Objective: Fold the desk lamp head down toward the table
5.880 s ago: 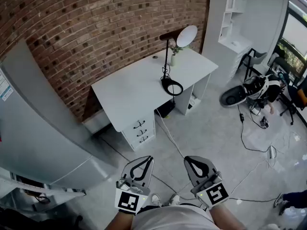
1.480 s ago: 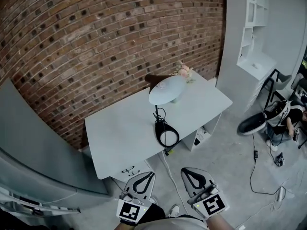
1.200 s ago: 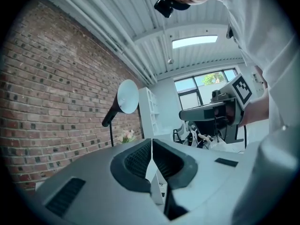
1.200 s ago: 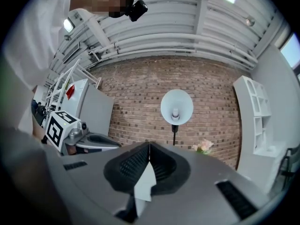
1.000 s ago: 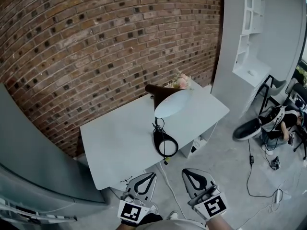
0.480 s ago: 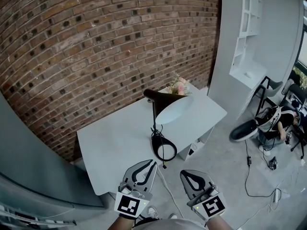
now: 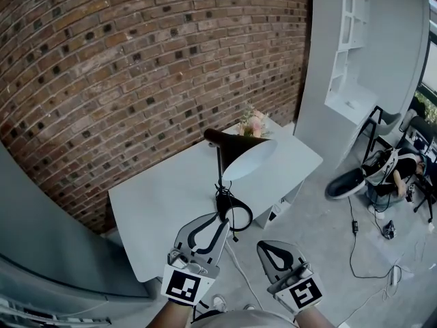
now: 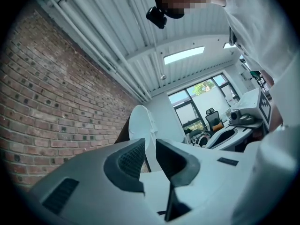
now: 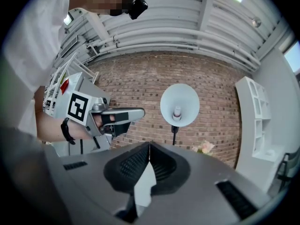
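A: Lighting status?
B: Bright, even. Sources: ceiling panel (image 8: 184, 55) and window (image 8: 199, 90); window overexposes. Shadows soft.
A: Image faults?
B: Strong fisheye bending at edges; gripper views vignette black. Near foreground soft.

Left tool (image 7: 219, 218) and right tool (image 7: 262, 247): grey shells, black ribbed pads (image 9: 131, 167), each with a cube (image 7: 184, 287) bearing black-and-white square markers. White shirt (image 7: 232, 318); black band (image 9: 64, 131) at left wrist.

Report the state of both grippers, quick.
Left gripper: slightly open, jaws have just been opening, nothing between them.
Right gripper: shut, empty.
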Motion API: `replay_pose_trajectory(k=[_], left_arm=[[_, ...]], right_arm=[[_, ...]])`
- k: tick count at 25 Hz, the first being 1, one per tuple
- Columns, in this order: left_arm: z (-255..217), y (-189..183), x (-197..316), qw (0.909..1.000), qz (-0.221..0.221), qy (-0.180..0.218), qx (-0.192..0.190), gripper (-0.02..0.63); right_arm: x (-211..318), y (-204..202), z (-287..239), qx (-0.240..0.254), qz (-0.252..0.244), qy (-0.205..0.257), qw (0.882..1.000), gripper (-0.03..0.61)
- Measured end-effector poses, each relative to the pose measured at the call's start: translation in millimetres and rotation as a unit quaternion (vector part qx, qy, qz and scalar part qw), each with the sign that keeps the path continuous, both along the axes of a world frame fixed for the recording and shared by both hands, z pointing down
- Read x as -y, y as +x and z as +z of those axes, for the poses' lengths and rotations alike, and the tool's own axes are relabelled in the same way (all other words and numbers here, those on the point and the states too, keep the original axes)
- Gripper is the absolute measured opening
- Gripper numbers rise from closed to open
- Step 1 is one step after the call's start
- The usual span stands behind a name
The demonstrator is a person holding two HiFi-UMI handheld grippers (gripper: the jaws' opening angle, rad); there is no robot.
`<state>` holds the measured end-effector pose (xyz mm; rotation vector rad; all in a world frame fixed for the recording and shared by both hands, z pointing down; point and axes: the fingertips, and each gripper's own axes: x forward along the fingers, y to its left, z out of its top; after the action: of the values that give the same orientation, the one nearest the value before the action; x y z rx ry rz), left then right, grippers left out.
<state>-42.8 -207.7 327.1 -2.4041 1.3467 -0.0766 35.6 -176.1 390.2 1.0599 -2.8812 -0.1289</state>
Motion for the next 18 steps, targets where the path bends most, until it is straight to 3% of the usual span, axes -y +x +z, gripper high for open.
replay_pose_trajectory(k=[7, 12, 18], left_arm=[[-20, -6, 17, 0.9998, 0.010, 0.016, 0.003, 0.080], [-39, -3, 28, 0.9992, 0.021, 0.027, -0.021, 0.098], [-53, 0, 42, 0.9982, 0.036, 0.047, 0.002, 0.126]], right_arm=[[7, -8, -6, 0.011, 0.004, 0.001, 1.000, 0.018], [10, -8, -7, -0.001, 0.007, 0.001, 1.000, 0.018], [15, -8, -8, -0.008, 0.016, 0.003, 1.000, 0.018]])
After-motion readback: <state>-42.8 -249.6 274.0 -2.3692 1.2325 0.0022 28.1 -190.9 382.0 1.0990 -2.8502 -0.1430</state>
